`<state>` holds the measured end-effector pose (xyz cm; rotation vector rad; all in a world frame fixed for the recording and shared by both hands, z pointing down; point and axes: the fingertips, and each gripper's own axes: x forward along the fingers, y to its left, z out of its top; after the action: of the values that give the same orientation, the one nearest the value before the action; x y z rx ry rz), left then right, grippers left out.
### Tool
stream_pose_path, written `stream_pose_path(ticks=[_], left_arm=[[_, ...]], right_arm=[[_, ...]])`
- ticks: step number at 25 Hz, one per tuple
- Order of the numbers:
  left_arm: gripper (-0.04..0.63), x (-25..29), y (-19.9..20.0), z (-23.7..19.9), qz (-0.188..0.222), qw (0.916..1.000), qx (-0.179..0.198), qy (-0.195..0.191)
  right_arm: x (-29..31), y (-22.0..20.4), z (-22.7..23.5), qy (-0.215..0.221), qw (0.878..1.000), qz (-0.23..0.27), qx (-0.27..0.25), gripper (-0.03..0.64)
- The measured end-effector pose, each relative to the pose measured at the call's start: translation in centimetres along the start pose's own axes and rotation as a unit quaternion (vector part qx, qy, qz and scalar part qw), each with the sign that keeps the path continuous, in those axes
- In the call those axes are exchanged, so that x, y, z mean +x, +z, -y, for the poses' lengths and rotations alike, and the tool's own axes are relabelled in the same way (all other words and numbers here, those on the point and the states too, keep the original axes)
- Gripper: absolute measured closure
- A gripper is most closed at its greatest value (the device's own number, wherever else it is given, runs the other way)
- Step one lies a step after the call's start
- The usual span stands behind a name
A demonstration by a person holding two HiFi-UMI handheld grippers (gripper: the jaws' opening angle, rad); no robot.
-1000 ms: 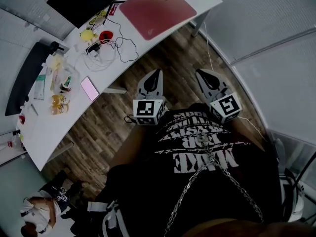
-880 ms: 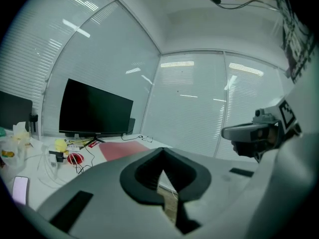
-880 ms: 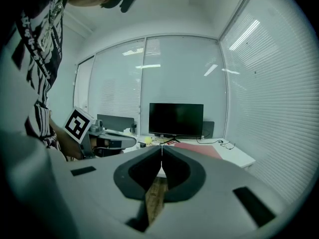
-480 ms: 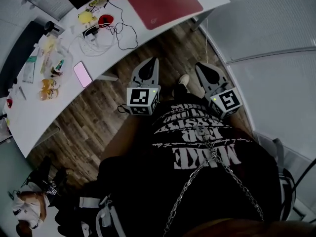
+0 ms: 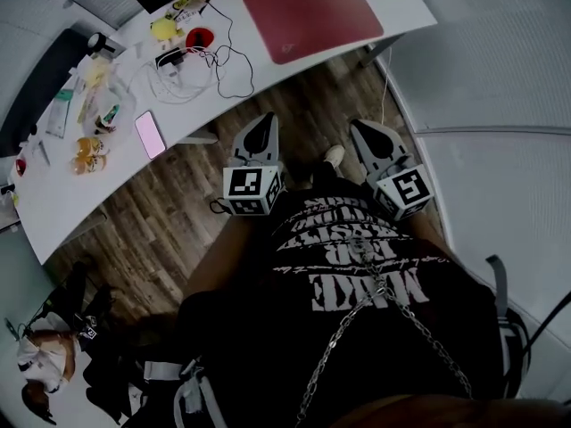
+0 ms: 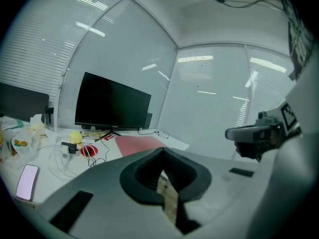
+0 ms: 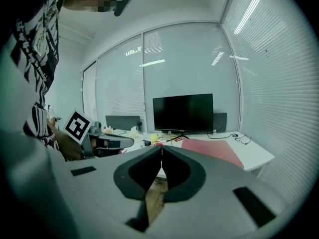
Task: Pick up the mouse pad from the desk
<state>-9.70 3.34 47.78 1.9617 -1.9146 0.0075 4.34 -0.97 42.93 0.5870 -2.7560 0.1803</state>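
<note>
In the head view, we hold the left gripper [image 5: 261, 121] and right gripper [image 5: 360, 125] above the wooden floor [image 5: 169, 230], apart from the desk [image 5: 107, 185]. The red mouse pad [image 5: 312, 12] lies flat at the desk's right end, by its near edge. In the left gripper view, our jaws are pressed together on nothing. In the right gripper view, the jaws also meet empty, and the mouse pad lies ahead, before the monitor [image 7: 183, 112].

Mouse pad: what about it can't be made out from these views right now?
Head view: the mouse pad has its far edge cut off by the picture's top.
Left gripper view: its near edge is hidden behind the left gripper and its body.
All views: its thickness is too small to tell.
</note>
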Motion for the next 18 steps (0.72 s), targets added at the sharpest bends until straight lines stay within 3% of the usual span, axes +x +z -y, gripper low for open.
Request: stream_pose_path(ticks=[7, 12, 18], left_arm=[[0.595, 5.5, 0.2, 2.8, -0.011, 0.9999, 0.0, 0.002], [0.595, 9.4, 0.5, 3.9, -0.013, 0.9994, -0.03, 0.015], [0.595, 14.0, 2.4, 6.3, -0.002, 0.9996, -0.02, 0.021]], right_arm=[[0.7, 0.2, 6.1, 0.012, 1.0, 0.0, -0.001, 0.617], [1.1, 0.6, 10.6, 0.028, 1.0, 0.009, -0.004, 0.617], [0.4, 1.4, 15.7, 0.034, 0.999, 0.015, -0.009, 0.617]])
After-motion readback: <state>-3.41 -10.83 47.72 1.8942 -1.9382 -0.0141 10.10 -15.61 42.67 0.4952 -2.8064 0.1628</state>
